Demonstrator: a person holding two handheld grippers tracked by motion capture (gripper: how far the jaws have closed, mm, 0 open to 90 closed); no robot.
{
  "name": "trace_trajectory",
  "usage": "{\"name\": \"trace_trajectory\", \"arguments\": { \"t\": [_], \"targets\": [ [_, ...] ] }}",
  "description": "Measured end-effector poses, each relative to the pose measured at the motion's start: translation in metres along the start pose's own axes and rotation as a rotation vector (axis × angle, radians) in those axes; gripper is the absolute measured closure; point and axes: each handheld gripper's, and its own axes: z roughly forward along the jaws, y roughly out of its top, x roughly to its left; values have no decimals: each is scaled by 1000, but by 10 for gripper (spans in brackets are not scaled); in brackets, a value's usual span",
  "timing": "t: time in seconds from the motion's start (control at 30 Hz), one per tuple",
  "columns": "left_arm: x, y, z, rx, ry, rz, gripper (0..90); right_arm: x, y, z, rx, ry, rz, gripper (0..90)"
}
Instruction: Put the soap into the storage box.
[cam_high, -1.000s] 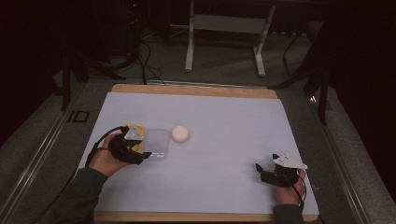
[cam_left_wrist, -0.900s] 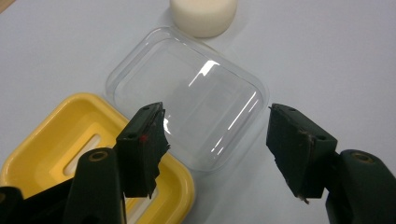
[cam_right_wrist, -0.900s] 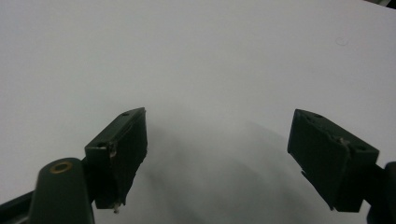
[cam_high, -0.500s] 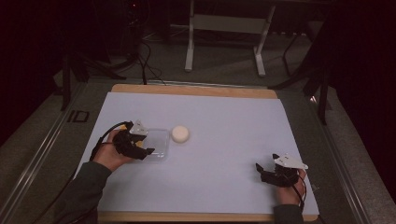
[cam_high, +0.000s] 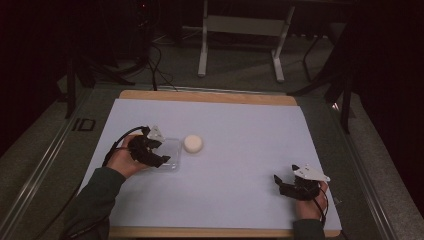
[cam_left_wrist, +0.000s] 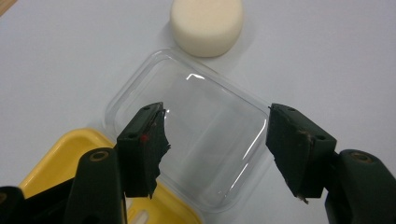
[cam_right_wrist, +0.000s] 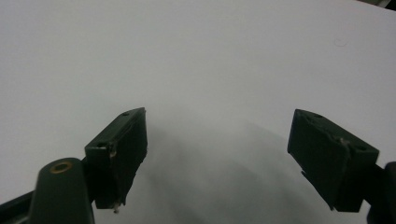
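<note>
White sheeting covers the bench (cam_high: 240, 135). At its left lies a clear square plastic lid (cam_left_wrist: 201, 135) with rounded corners, a cream foam puck (cam_high: 193, 143) just beyond. The left gripper (cam_high: 159, 156) hovers over the lid, jaws apart around it without pressing; its own view reveals a yellow tray (cam_left_wrist: 60, 163) underneath. The right gripper (cam_high: 286, 186) rests low, open, empty.
</note>
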Motion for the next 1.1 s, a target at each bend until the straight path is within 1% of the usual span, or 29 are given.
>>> {"name": "trace_trajectory", "arguments": {
  "t": [0.37, 0.57, 0.67, 0.77, 0.87, 0.97, 1.1],
  "targets": [
    [5, 7, 8, 15, -6, -8, 370, 0, 0, 0, -1, 0, -2, 199],
    [7, 11, 12, 9, -9, -22, 367, 0, 0, 0, -3, 0, -3, 198],
    [9, 16, 14, 7, -10, -29, 366, 0, 0, 0, -4, 0, -1, 198],
    [11, 19, 14, 9, -8, -26, 364, 0, 0, 0, -3, 0, -1, 198],
    [17, 25, 12, -7, -4, -38, 362, 0, 0, 0, -4, 1, -1, 198],
    [19, 29, 11, -12, 0, -47, 362, 0, 0, 0, -4, 1, -2, 198],
    [21, 33, 12, -10, -3, -44, 361, 0, 0, 0, -5, 2, -1, 198]
  ]
}}
